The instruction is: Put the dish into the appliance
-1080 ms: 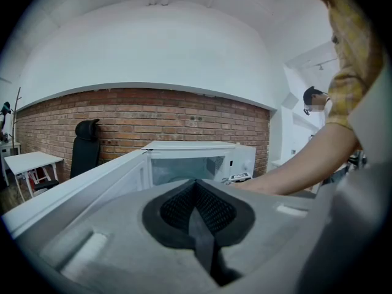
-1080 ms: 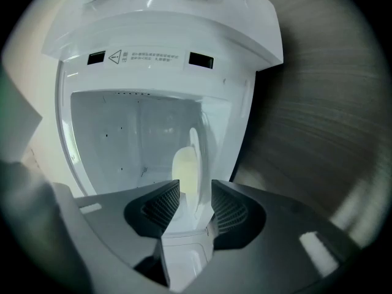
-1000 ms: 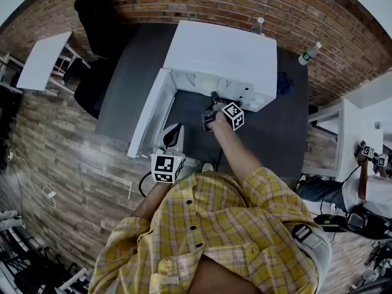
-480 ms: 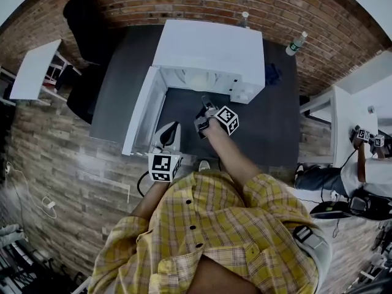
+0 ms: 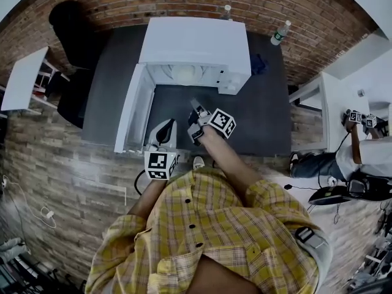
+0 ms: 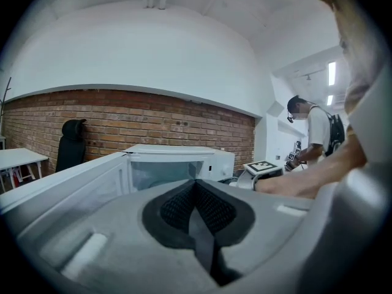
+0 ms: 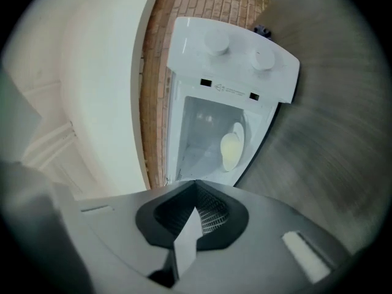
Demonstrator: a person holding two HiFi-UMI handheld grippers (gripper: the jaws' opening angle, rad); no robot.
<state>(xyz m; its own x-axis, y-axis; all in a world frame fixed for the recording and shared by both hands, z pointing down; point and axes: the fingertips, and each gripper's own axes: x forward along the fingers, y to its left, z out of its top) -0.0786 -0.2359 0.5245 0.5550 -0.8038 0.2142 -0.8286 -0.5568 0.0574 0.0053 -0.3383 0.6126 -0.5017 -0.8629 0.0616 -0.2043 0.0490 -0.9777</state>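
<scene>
Left gripper (image 6: 197, 190) hangs low just beside the open door (image 5: 130, 112), its fingers clenched together on nothing. The door stands swung wide to the left of both grippers. The dish (image 7: 231, 147) lies inside the white appliance (image 5: 196, 41), straight ahead of the right gripper (image 7: 195, 188) and well apart from its fingertips, which are also shut tight and empty. The right arm reaches forward over the dark table (image 5: 263, 115), and bare tabletop lies between its fingers and the cavity's front edge
</scene>
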